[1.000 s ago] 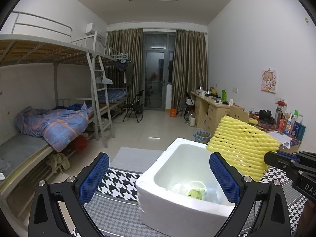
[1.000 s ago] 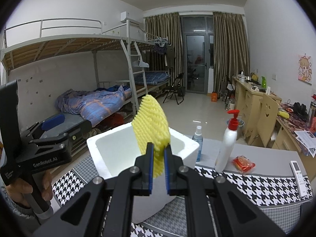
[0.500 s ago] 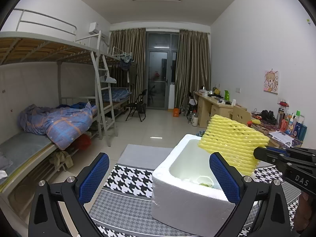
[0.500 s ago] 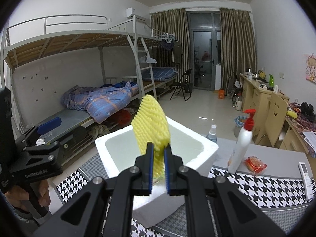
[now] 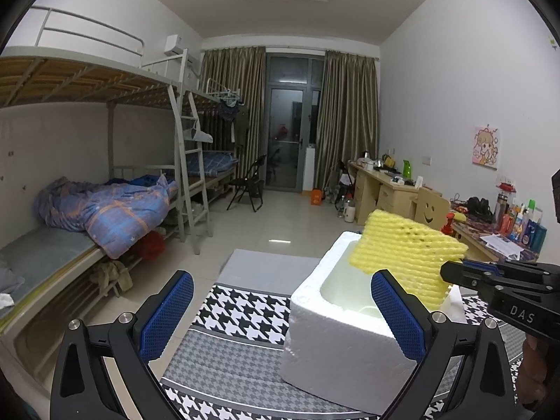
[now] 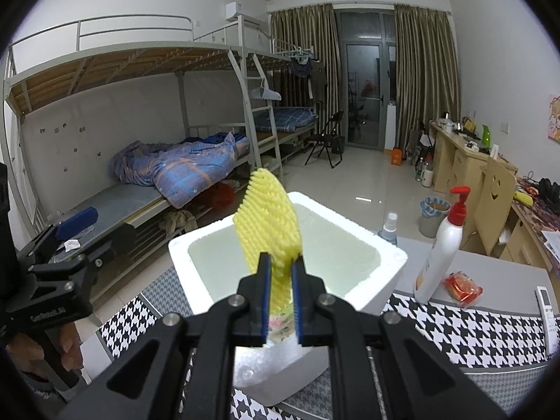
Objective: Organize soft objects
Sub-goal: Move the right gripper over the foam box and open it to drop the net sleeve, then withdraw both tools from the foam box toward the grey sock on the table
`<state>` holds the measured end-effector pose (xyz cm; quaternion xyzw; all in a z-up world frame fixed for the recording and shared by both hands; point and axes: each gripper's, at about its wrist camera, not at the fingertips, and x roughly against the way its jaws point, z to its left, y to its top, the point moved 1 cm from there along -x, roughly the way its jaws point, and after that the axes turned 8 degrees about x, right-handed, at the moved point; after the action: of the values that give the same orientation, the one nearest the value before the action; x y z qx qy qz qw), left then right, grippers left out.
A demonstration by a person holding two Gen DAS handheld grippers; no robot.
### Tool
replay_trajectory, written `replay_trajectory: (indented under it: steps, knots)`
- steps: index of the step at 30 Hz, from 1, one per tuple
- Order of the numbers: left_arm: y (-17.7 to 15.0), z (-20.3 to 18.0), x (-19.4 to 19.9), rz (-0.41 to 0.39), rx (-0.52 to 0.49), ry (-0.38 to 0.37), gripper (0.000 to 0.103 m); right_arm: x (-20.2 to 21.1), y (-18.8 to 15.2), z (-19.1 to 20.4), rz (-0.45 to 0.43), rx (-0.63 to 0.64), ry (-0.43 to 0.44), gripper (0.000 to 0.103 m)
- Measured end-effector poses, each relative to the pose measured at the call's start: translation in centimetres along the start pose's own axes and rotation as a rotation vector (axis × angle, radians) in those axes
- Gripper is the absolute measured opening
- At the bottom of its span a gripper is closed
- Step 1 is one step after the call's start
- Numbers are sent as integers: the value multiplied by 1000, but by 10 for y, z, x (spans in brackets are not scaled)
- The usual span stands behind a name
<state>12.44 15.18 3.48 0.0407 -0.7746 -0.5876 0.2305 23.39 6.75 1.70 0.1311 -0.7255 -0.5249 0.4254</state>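
Observation:
My right gripper [image 6: 280, 269] is shut on a yellow foam net sleeve [image 6: 271, 220] and holds it upright over the open white foam box [image 6: 357, 238]. The sleeve also shows in the left wrist view [image 5: 406, 255], above the box [image 5: 336, 336], with the right gripper [image 5: 451, 273] coming in from the right. My left gripper [image 5: 280, 315] is open and empty, to the left of the box and a little back from it. It appears in the right wrist view [image 6: 66, 241] at the left edge. Something pale and patterned lies at the bottom of the box, mostly hidden.
The box stands on a houndstooth cloth [image 6: 465, 329]. To its right are a white pump bottle with a red top [image 6: 444, 245], a small spray bottle [image 6: 388, 227], a red packet [image 6: 462, 287] and a remote [image 6: 546, 304]. Bunk beds [image 5: 105, 210] line the left wall.
The left gripper has drawn back and to the left, so the box looks smaller and farther right. The right gripper has lowered the sleeve toward the box opening.

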Motion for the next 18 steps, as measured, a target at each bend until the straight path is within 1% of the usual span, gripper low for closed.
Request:
replay_trajectory:
  steps: [1, 2, 4, 7, 9, 11, 14, 18]
  knots:
    - [0, 1, -1, 1, 1, 0, 102, -1, 0, 0, 5, -6, 1, 32]
    - [-1, 1, -1, 2, 1, -2, 102, -1, 0, -1, 6, -9, 4, 48]
    - [-2, 3, -1, 8, 4, -3, 102, 2, 0, -1, -9, -15, 8, 64]
    - [-3, 5, -1, 9, 5, -2, 102, 5, 1, 0, -21, -11, 14, 67]
    - [-2, 5, -1, 8, 5, -1, 102, 5, 1, 0, -22, -14, 21, 73]
    - [-2, 5, -1, 8, 5, -1, 102, 5, 0, 1, -22, -14, 23, 84]
    - [-2, 6, 0, 8, 9, 3, 102, 6, 0, 2, -28, 0, 4, 92]
    - [-2, 7, 1, 6, 13, 1, 102, 7, 0, 6, -31, 6, 7, 92]
